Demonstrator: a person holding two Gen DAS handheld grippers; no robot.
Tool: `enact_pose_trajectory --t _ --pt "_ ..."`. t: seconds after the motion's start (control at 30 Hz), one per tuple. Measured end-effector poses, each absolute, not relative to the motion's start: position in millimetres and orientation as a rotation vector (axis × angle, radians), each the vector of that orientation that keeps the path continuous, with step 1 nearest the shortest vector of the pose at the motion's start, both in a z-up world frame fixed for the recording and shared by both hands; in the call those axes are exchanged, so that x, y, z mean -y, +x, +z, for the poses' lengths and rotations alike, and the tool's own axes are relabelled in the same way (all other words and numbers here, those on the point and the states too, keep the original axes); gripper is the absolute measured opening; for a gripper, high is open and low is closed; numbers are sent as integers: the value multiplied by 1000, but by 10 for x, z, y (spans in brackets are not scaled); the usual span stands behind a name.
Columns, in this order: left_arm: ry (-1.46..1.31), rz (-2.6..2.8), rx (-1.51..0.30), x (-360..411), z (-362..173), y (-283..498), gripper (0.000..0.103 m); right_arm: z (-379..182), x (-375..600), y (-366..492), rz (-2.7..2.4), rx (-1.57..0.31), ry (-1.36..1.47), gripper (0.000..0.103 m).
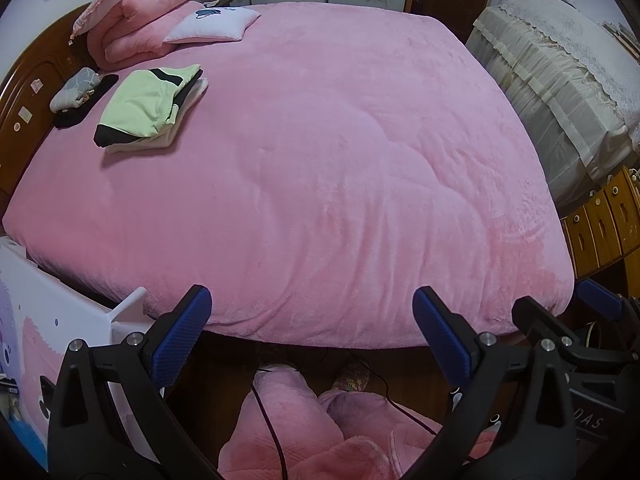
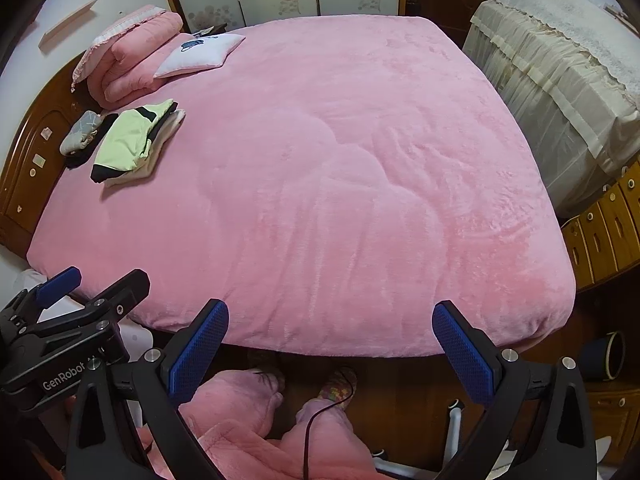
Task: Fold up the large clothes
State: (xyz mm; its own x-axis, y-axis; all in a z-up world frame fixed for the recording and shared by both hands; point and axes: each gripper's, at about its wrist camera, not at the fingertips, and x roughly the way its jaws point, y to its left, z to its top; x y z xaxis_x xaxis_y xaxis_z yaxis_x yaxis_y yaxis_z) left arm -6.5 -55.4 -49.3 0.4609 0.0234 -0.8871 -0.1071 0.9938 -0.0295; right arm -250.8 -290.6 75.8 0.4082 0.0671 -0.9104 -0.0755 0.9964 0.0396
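Note:
A folded pale green and black garment [image 1: 150, 106] lies on top of a folded white one at the far left of the pink bed [image 1: 340, 168]; it also shows in the right wrist view [image 2: 132, 142]. My left gripper [image 1: 312, 336] is open and empty, held above the bed's near edge. My right gripper [image 2: 330, 350] is open and empty, beside the left one, also at the near edge. Both are far from the folded garments.
A folded pink quilt [image 1: 140, 20] and a white cushion [image 1: 212, 26] lie by the wooden headboard [image 1: 24, 96]. A grey bundle [image 1: 74, 90] sits left of the garments. A covered piece of furniture [image 1: 560, 76] and wooden drawers [image 1: 604, 220] stand right. The person's pink-clad legs [image 1: 300, 420] are below.

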Motion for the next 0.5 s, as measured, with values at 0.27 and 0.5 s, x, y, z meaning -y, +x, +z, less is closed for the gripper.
enact_pose_trajectory --t 0.27,0.5 --pt "-93 70 -1087 562 -499 -60 100 757 2927 -2468 73 -1143 -15 103" --pt "-89 60 -1087 547 -493 -64 101 756 2880 -2521 57 -1131 -21 103"
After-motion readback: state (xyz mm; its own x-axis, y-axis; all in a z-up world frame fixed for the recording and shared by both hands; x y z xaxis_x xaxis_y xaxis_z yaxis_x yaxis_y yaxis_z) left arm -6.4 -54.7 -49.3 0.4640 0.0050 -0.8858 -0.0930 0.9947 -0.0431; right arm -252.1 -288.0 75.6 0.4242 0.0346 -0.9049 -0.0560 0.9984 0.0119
